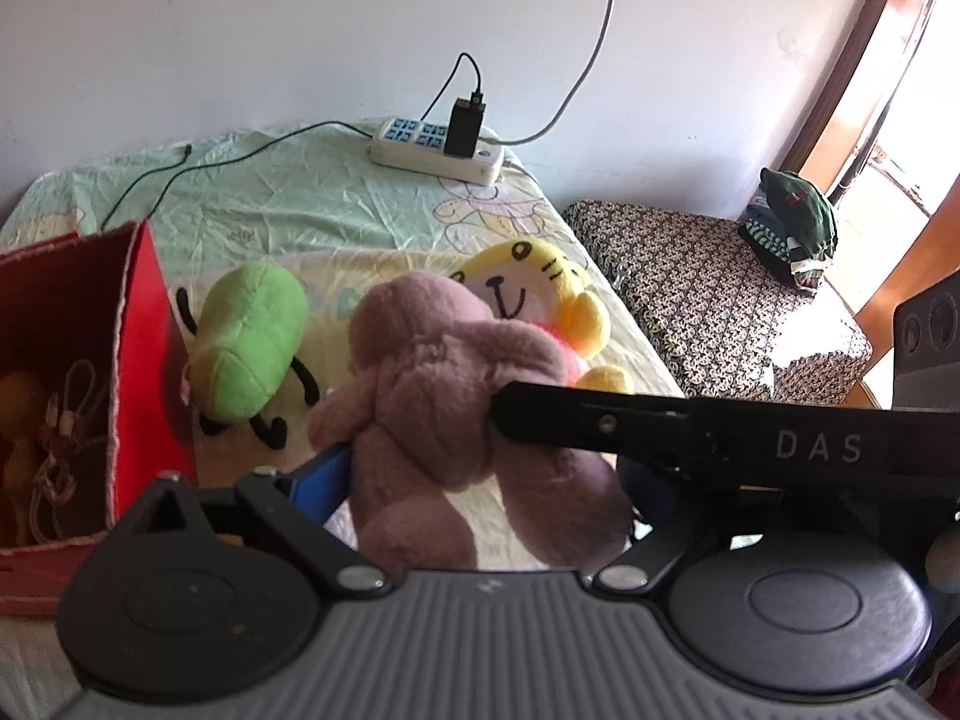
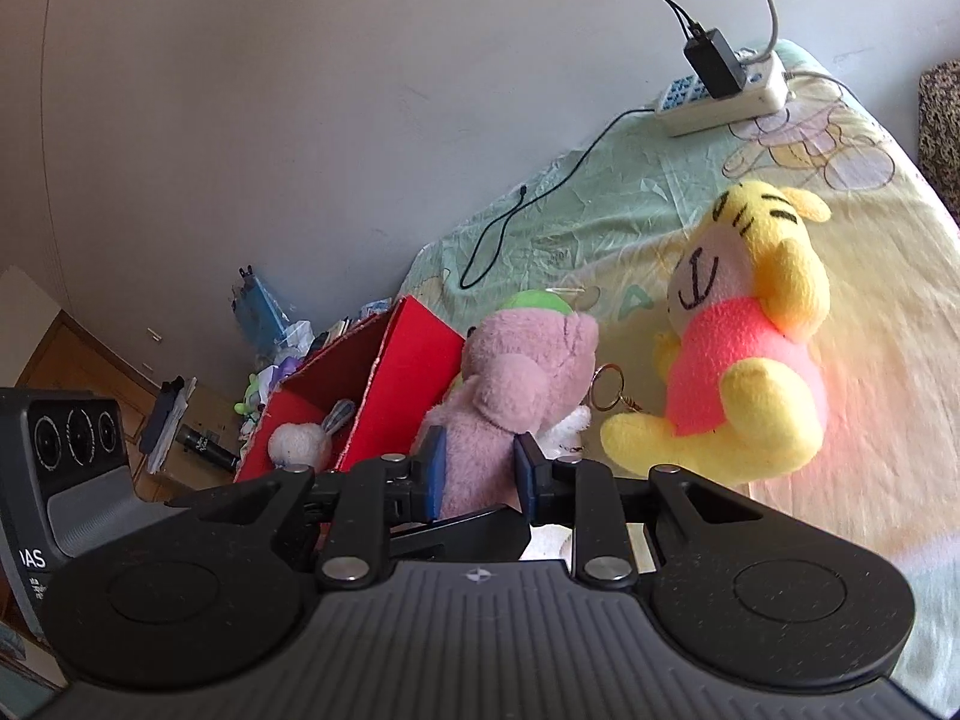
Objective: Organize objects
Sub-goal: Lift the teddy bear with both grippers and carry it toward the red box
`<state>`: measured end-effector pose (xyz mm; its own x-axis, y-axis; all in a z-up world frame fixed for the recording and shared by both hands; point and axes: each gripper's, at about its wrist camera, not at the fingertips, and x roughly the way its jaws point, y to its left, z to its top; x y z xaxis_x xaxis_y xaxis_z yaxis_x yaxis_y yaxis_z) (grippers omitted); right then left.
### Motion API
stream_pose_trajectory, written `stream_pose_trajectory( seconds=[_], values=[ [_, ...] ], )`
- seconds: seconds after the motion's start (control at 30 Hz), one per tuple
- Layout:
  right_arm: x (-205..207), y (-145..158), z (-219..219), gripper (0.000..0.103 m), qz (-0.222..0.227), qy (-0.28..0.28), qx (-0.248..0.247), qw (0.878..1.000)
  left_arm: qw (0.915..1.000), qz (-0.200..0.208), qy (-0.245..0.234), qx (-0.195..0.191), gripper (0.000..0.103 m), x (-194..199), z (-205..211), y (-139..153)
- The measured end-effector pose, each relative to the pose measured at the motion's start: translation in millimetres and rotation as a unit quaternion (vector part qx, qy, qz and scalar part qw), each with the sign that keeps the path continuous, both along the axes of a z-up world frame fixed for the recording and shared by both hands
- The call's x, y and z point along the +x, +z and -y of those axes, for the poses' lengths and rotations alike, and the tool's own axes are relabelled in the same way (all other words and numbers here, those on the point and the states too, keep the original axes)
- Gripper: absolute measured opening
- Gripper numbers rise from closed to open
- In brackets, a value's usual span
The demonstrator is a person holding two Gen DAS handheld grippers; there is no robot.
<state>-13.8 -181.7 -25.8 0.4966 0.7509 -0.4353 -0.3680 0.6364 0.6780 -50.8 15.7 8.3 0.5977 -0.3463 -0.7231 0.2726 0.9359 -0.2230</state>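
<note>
On the far left of my left wrist view stands the red box (image 1: 129, 324), open-topped, its near corner upright and its raw cardboard rim facing me; inside I make out tangled cords and something orange, too dim to name. Just right of the box lies the green plush (image 1: 249, 339), its long axis tilted from lower left to upper right, thin black limbs splayed on the bedsheet (image 1: 336, 204).

Centre frame is the pink plush (image 1: 456, 402). It sits upright between my fingers, long axis roughly vertical, head up and turned away from me toward the wall. My left gripper (image 1: 480, 468) has its blue pads on either side of the toy's lower body, but the toy hides most of them, so I cannot tell whether that grip is closed. From the right wrist view, my right gripper (image 2: 478, 468) is clamped on the same pink plush (image 2: 516, 396), both pads pressed into its flanks.

Behind and to the right lies the yellow plush (image 1: 540, 294), face up, close to the pink one. Open sheet stretches beyond it to the power strip (image 1: 435, 150) by the wall. The bed's right edge drops off to a patterned bench (image 1: 690, 276).
</note>
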Motion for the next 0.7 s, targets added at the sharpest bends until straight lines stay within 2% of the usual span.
stream_pose_trajectory(
  seconds=[0.3,0.53,0.7],
  values=[
    [8,49,-16,0.026,0.074,0.026,0.028,0.997,0.9962,0.083,0.022,0.011,0.095,-8,-13,57],
    [22,61,-53,0.026,0.069,0.061,0.039,0.995,0.9931,0.102,0.055,0.013,0.095,-11,-47,76],
    [26,66,-93,0.026,0.075,0.076,0.021,0.994,0.9913,0.109,0.073,0.010,0.095,-9,-84,80]
  ],
)
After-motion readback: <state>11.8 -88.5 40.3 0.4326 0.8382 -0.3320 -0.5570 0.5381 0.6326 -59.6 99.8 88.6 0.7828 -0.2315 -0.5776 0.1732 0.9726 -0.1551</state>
